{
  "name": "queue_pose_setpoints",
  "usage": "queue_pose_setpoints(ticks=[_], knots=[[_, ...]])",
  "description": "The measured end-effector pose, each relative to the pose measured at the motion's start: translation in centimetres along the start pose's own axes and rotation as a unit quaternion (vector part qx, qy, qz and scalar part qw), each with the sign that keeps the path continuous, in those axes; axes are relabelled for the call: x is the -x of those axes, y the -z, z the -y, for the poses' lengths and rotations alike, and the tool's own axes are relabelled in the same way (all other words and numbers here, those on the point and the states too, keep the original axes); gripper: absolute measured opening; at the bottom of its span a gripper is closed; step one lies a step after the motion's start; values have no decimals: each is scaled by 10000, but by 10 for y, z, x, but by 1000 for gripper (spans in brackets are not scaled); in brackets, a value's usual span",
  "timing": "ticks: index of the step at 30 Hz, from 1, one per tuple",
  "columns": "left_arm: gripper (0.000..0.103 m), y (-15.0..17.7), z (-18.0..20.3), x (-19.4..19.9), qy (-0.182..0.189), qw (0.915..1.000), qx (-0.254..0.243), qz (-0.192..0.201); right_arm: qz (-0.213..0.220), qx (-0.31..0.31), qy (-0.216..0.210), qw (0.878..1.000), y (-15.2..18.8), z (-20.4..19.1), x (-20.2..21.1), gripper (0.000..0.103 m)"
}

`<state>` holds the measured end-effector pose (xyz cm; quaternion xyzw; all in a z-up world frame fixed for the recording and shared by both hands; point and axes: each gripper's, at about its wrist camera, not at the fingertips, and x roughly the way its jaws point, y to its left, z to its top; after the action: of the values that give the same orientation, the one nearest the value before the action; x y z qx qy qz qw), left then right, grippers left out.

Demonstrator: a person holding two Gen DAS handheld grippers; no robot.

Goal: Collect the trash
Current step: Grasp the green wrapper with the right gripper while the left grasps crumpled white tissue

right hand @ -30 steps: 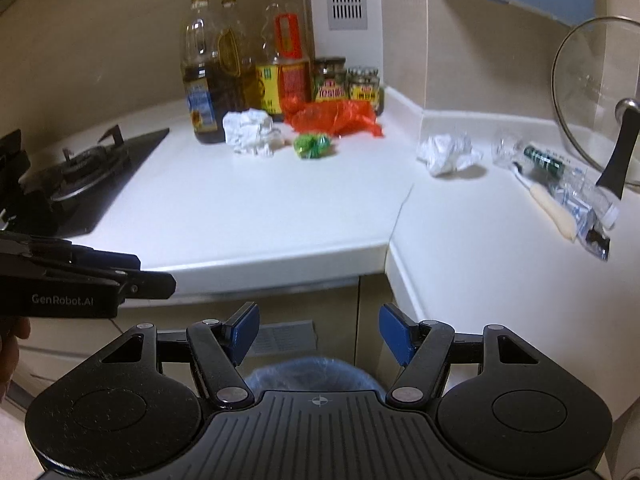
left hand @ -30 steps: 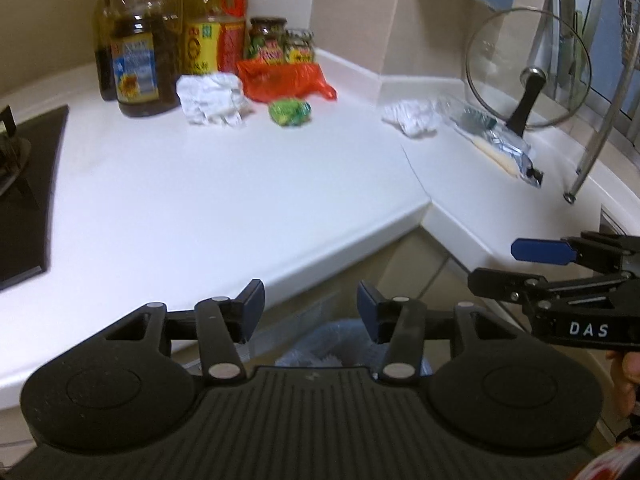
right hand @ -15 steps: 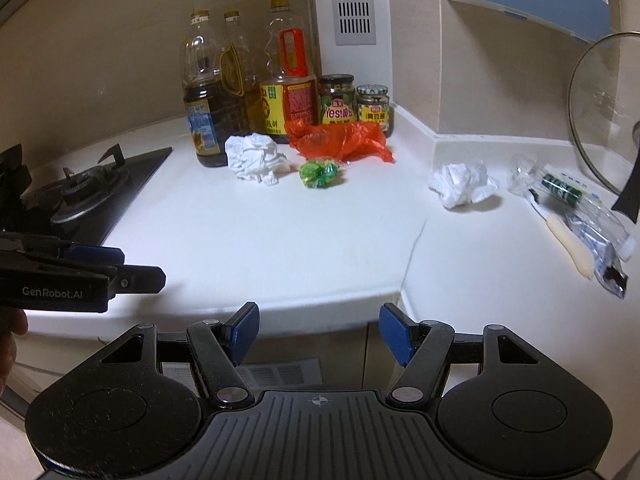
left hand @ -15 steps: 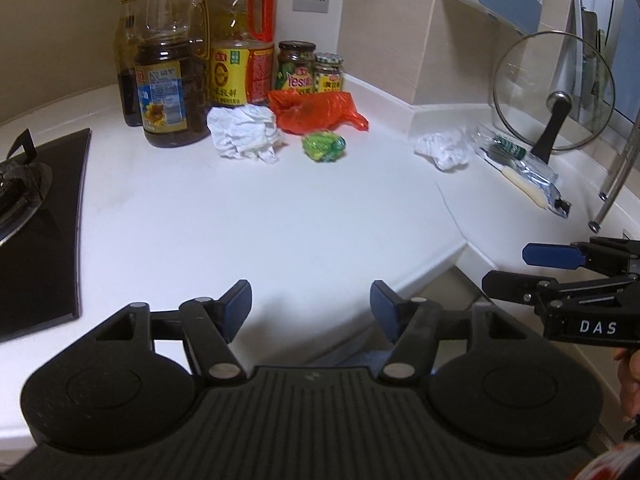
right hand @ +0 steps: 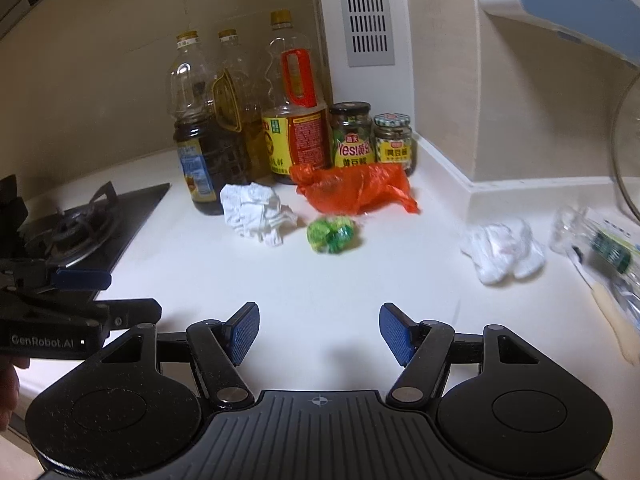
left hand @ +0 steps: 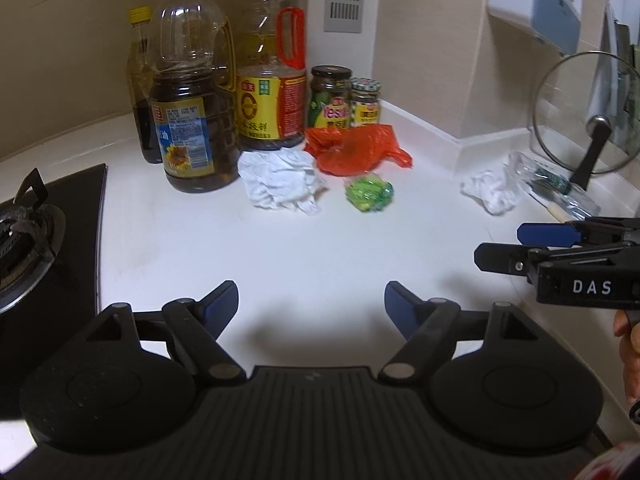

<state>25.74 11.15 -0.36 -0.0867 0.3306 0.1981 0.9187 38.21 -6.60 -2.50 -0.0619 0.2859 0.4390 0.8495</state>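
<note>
Approach step: both tools are empty, the left tool [left hand: 311, 303] opening, the right tool [right hand: 319, 326] wide. Crumpled paper [left hand: 280, 179] near the surface's back edge should be straddled next.

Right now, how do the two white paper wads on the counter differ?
The left paper wad looks bigger and lies right beside the oil bottles and the orange bag. The right paper wad looks smaller and flatter and lies past the counter's corner, next to the clear wrapper. Both are crumpled, white and untouched.

Smooth white countertop [left hand: 280, 248], crumpled paper wad [left hand: 280, 178], glossy orange plastic bag [left hand: 356, 150].
</note>
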Motion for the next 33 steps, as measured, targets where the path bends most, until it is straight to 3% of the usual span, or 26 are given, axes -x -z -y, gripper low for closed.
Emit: queue_pose_setpoints(ticks=[18, 28, 29, 31, 33], knots=[[81, -52, -37, -97, -213, 9989, 429, -22, -194, -29, 8, 9998, -53, 23, -139, 67], [81, -63, -51, -120, -183, 9976, 668, 40, -280, -901, -321, 9950, -63, 39, -177, 66], [81, -64, -51, -121, -174, 9976, 661, 47, -327, -930, -301, 9947, -63, 39, -180, 63], [81, -66, -50, -123, -138, 9977, 653, 68, -354, -952, -318, 9943, -63, 38, -182, 44], [81, -68, -50, -125, -84, 9977, 663, 87, -337, -909, -316, 9948, -62, 36, -181, 41]])
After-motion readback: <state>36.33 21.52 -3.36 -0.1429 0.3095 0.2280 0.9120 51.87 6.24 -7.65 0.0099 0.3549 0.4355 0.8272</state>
